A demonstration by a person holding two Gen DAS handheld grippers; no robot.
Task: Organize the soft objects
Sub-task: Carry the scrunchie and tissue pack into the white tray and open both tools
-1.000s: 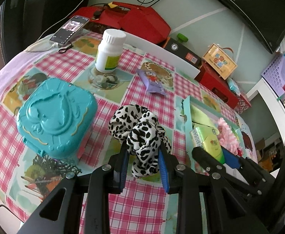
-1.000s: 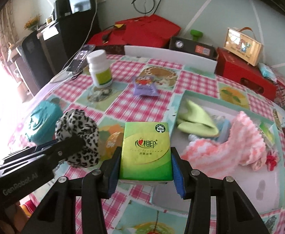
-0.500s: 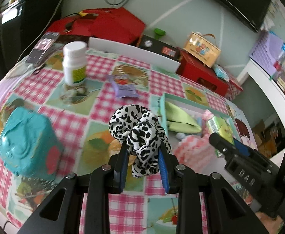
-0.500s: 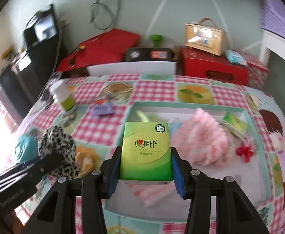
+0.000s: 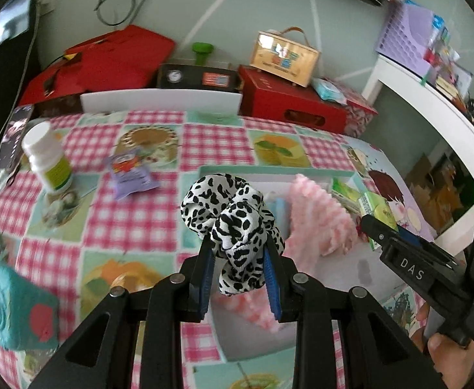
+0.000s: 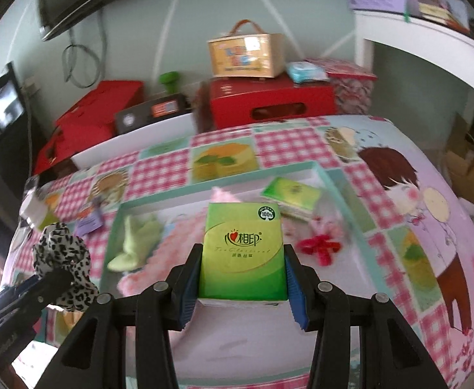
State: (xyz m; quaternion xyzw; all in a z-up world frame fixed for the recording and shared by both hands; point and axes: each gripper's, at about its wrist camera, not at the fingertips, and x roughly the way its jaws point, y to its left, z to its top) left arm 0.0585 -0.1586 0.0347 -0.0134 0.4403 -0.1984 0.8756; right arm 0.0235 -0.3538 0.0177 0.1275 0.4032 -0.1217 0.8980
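Note:
My left gripper [image 5: 238, 259] is shut on a black-and-white leopard-print scrunchie [image 5: 227, 207], held above the near left part of a teal-rimmed white tray [image 5: 269, 171]. My right gripper [image 6: 241, 269] is shut on a green tissue pack [image 6: 241, 249] over the middle of the same tray [image 6: 330, 181]. Inside lie a pink fluffy cloth [image 5: 317, 220], a light green cloth [image 6: 136, 240], a second green tissue pack [image 6: 290, 194] and a red bow [image 6: 317, 246]. The scrunchie [image 6: 62, 253] and left gripper show at the lower left of the right wrist view.
On the checked tablecloth left of the tray stand a white pill bottle [image 5: 47, 159], a purple sachet [image 5: 128, 175] and a teal box [image 5: 6, 311]. Red boxes [image 5: 288, 100], a small wooden case [image 5: 283, 58] and a white board [image 5: 160, 100] line the far edge.
Both grippers have swung to the right, from over the tablecloth beside the teal box to over the tray, each keeping its hold. The teal box slid to the left edge of the left view.

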